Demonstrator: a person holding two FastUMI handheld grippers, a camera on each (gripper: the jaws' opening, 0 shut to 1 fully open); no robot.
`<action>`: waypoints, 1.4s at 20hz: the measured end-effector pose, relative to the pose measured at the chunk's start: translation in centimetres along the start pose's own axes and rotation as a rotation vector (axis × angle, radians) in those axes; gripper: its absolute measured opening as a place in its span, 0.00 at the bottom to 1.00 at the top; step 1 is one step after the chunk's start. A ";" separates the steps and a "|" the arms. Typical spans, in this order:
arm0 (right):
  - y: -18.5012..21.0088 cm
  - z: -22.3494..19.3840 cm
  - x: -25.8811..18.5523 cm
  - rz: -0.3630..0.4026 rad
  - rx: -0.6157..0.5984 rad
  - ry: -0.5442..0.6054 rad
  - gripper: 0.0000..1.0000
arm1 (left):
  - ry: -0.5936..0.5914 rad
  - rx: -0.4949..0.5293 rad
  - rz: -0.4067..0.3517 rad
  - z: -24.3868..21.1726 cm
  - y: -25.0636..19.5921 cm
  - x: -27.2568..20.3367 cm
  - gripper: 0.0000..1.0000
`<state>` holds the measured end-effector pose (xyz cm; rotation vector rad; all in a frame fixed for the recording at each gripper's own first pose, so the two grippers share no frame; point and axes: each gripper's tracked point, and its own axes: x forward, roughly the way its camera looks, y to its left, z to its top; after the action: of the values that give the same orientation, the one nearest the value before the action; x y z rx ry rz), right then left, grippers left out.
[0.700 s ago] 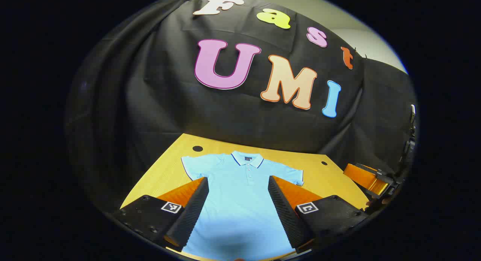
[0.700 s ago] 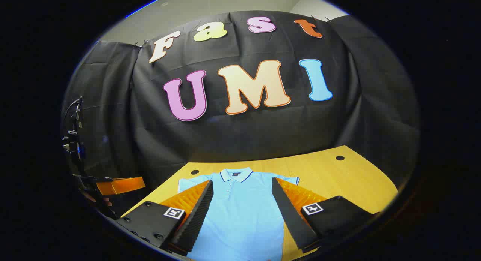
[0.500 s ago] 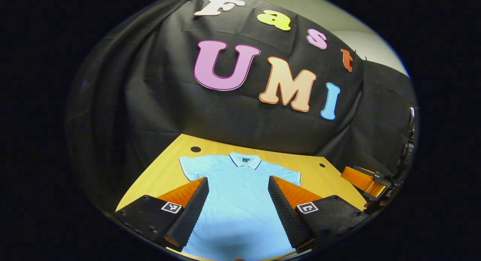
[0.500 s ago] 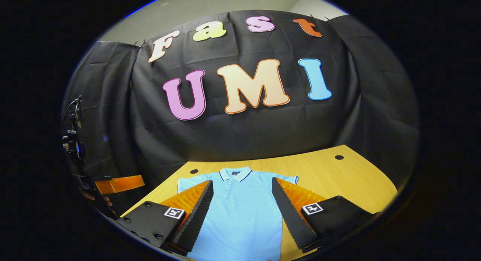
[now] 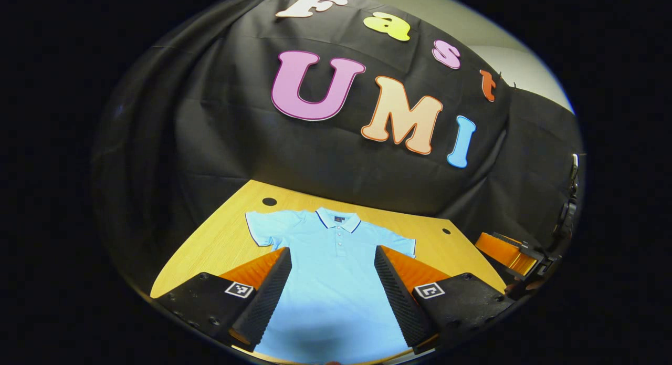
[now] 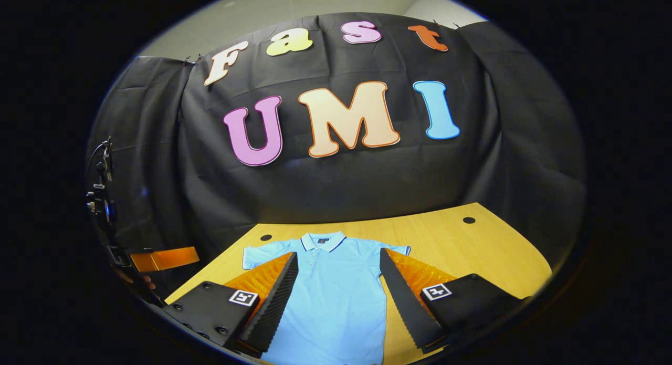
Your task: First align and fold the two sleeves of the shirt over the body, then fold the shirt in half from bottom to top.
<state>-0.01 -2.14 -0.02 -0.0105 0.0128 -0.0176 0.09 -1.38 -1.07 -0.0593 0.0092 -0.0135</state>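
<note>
The left gripper (image 5: 332, 296) carries two long wedge-shaped fingers (image 5: 268, 296) with finely ribbed inner faces, each mounted on a black block studded with small screws and bearing a square black-and-white marker on top. The right gripper (image 6: 338, 302) is built alike: ribbed, tapering fingers (image 6: 405, 302), black screw-dotted blocks, one square marker per side, and panels with a raised sawtooth texture behind the fingers.
</note>
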 end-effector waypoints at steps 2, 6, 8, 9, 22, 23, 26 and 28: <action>-0.2 -0.2 0.3 0.004 0.007 0.009 0.98 | 0.006 -0.001 0.004 -0.3 -0.2 -0.1 0.95; -1.0 -0.4 1.3 0.010 0.008 0.029 0.98 | 0.017 -0.005 0.016 -0.9 0.0 -0.4 0.95; -1.8 -0.3 2.3 0.002 0.015 0.033 0.98 | 0.028 -0.014 0.029 -1.3 0.0 -0.5 0.95; -2.4 -0.3 3.1 -0.008 0.020 0.040 0.98 | 0.034 -0.019 0.036 -1.7 0.2 -0.6 0.95; -12.6 -3.2 20.9 -0.106 0.049 0.165 0.96 | 0.084 -0.025 0.155 -2.3 0.7 1.0 0.95; -13.1 -4.0 22.3 -0.105 0.057 0.185 0.96 | 0.090 -0.025 0.161 -2.6 0.6 1.3 0.95; -15.3 -7.5 25.9 -0.135 0.045 0.258 0.96 | 0.109 -0.045 0.166 -3.2 0.3 2.2 0.95; -16.8 -10.0 28.0 -0.155 0.029 0.300 0.96 | 0.128 -0.062 0.168 -4.1 -0.1 2.7 0.95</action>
<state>27.57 -19.50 -10.18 0.0201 0.3119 -0.1746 2.75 -1.73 -5.20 -0.1189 0.1424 0.1512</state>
